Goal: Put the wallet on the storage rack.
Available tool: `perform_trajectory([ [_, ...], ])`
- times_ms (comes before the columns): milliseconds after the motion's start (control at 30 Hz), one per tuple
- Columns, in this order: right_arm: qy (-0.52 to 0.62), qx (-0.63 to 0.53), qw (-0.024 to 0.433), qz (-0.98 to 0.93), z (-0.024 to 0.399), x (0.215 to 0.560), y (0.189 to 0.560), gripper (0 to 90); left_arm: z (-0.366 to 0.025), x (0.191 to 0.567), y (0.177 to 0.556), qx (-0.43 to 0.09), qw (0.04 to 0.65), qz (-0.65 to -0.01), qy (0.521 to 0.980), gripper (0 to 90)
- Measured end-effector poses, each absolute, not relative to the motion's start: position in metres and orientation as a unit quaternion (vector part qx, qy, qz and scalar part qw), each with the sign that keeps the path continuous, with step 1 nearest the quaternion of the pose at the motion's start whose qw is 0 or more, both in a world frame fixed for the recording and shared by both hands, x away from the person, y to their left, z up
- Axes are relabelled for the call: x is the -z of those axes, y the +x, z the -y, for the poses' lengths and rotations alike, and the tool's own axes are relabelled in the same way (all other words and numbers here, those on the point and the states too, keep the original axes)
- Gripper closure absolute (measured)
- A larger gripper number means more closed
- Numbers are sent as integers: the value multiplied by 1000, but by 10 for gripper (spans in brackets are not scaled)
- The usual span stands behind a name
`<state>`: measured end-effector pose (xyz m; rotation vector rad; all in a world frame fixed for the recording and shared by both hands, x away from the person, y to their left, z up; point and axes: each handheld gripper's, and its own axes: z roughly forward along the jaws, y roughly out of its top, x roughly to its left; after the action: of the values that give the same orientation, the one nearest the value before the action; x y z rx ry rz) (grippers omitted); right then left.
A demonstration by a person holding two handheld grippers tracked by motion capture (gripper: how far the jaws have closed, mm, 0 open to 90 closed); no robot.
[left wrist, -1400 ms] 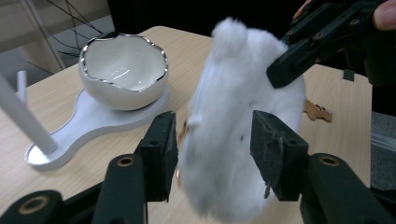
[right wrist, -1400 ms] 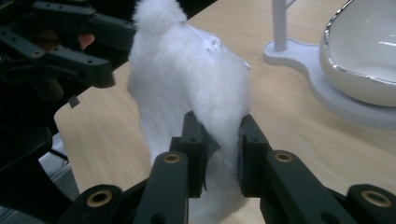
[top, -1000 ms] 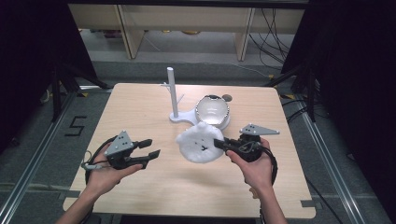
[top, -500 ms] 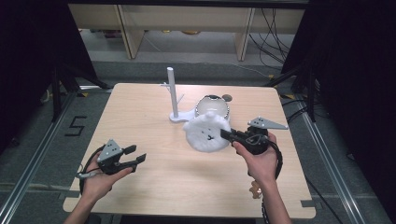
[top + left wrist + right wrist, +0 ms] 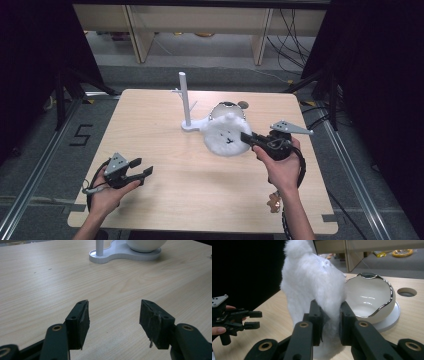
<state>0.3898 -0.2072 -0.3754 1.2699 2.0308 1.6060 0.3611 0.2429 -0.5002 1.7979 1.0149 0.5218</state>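
- right gripper point(image 5: 245, 137) jaws clamped on fluffy white fur piece point(image 5: 223, 134), just beside white silver-rimmed bowl point(image 5: 372, 298)
- left gripper point(image 5: 142, 167) jaws apart, just been opening, nothing between, low over light wooden tabletop point(image 5: 200, 185)

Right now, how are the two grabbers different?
The left gripper has its jaws spread apart with nothing between them, and they have just been opening. The right gripper has its jaws squeezed on the fluffy white pouch. The left gripper sits low near the table's front edge, while the right gripper holds its load up beside the white bowl. Both are black, two-jawed and held in a hand.
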Motion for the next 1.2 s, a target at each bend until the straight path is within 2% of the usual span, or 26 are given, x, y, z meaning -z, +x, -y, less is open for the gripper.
perform_trajectory([
  [100,431,-548,142,-703,209,373,394,774,-242,501,360,-215,481,-418,740,404],
  [133,438,-546,133,-701,208,372,394,774,-242,501,360,-216,481,-418,740,404],
  [633,446,-549,154,-690,210,366,411,774,-243,503,360,-217,484,-420,736,405],
  [667,437,-552,170,-690,211,366,413,774,-243,503,360,-217,485,-420,736,405],
  [700,450,-548,158,-687,211,364,413,774,-243,503,360,-217,485,-421,736,405],
  [833,455,-553,159,-679,212,362,418,774,-242,503,360,-217,485,-422,735,405],
  [933,446,-545,177,-687,215,362,423,774,-242,503,359,-216,485,-423,734,405],
  [1200,458,-544,173,-681,214,363,430,774,-242,504,359,-217,485,-424,734,405],
])
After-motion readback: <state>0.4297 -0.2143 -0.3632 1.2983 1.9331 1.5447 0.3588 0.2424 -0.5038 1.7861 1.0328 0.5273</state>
